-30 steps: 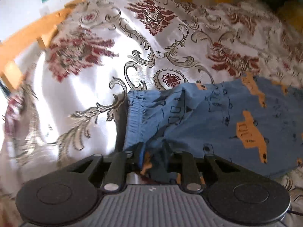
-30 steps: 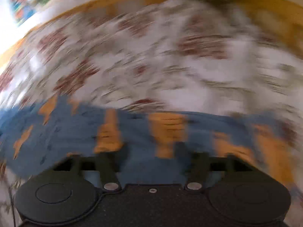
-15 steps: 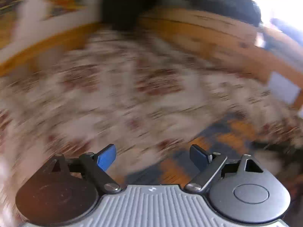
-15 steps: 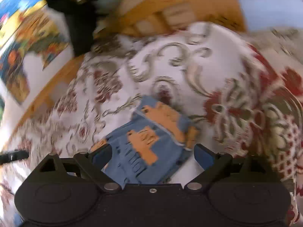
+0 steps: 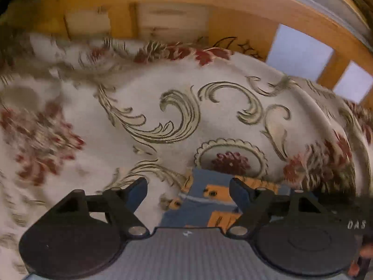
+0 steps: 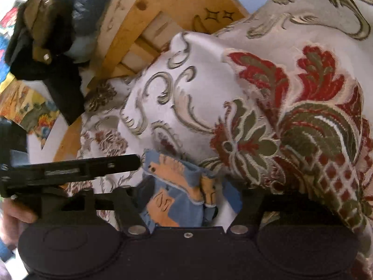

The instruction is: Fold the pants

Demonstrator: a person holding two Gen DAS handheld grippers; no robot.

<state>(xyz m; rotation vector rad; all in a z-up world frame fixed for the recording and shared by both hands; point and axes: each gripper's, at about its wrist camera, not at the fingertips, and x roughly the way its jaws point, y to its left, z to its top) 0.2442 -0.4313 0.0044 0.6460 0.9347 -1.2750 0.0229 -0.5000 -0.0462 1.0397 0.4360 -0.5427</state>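
On the bed (image 5: 149, 168), the pants (image 6: 177, 198) lie as a small folded bundle beside a raised bedspread (image 6: 268, 98) ridge. Both grippers, left (image 5: 188, 191) and right (image 6: 186, 200), hover with fingers spread, empty. Bumping that loose bundle could undo its folds.

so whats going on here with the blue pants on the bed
A person with a two-finger gripper in each hand is folding small blue pants with orange prints on a floral bedspread. Both the left gripper and the right gripper are open and hold nothing. The pants lie bunched in a compact bundle just ahead of them, against a raised fold of the bedspread. A wooden bed frame runs behind.
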